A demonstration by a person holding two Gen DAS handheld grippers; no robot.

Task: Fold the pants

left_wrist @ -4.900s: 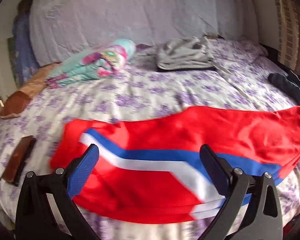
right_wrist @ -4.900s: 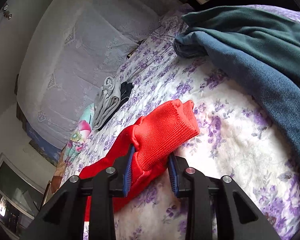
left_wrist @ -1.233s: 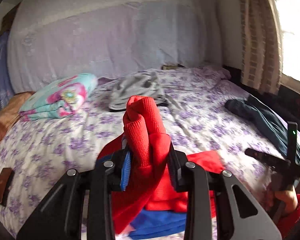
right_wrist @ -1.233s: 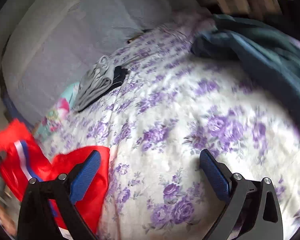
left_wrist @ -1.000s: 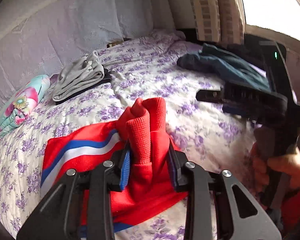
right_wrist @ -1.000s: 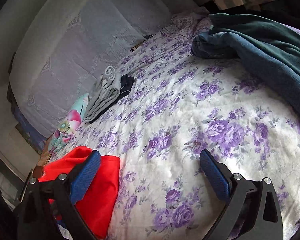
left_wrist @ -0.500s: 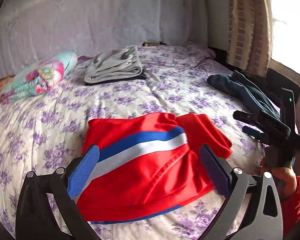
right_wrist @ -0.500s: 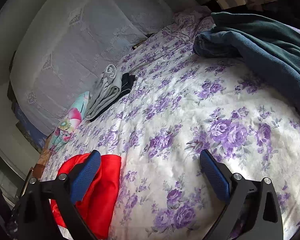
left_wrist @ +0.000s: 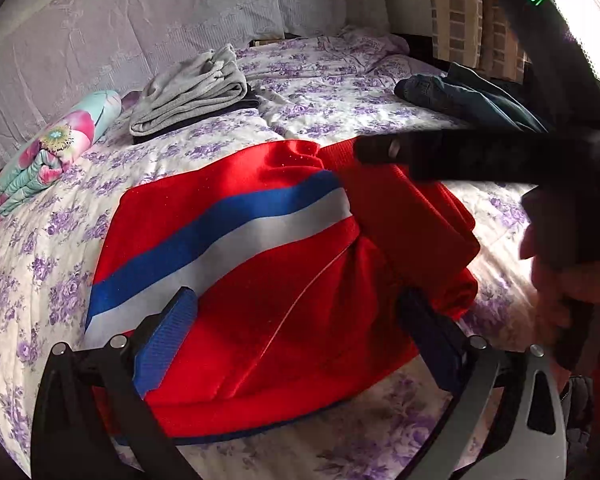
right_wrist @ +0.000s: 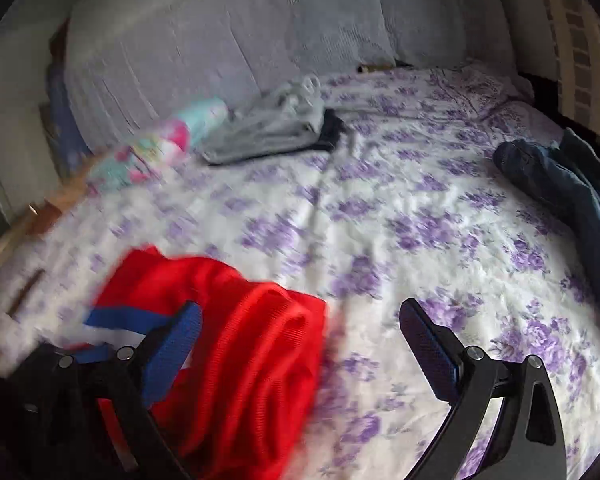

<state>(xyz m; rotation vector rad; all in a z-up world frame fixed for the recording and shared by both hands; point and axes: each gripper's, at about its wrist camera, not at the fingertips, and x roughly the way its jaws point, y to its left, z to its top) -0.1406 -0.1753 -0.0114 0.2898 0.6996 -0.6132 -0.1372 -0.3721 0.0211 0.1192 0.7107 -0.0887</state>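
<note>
The red pants (left_wrist: 284, 280) with a blue and white stripe lie folded over on the bed with the purple-flowered sheet (left_wrist: 60, 208). My left gripper (left_wrist: 296, 320) is open just above the pants and holds nothing. My right gripper (right_wrist: 300, 332) is open and empty, low over the right edge of the pants (right_wrist: 252, 352). In the left wrist view the right gripper's black body (left_wrist: 500, 156) reaches in from the right above the red cuff end.
Folded grey clothes on a dark garment (left_wrist: 192, 88) and a floral bundle (left_wrist: 56, 148) lie at the back of the bed. Dark blue-green pants (left_wrist: 468, 96) lie at the right edge. A curtain and brick wall are behind.
My left gripper has let go of the red cuff and opened, and the pants now lie folded. My right gripper has swung left toward the pants.
</note>
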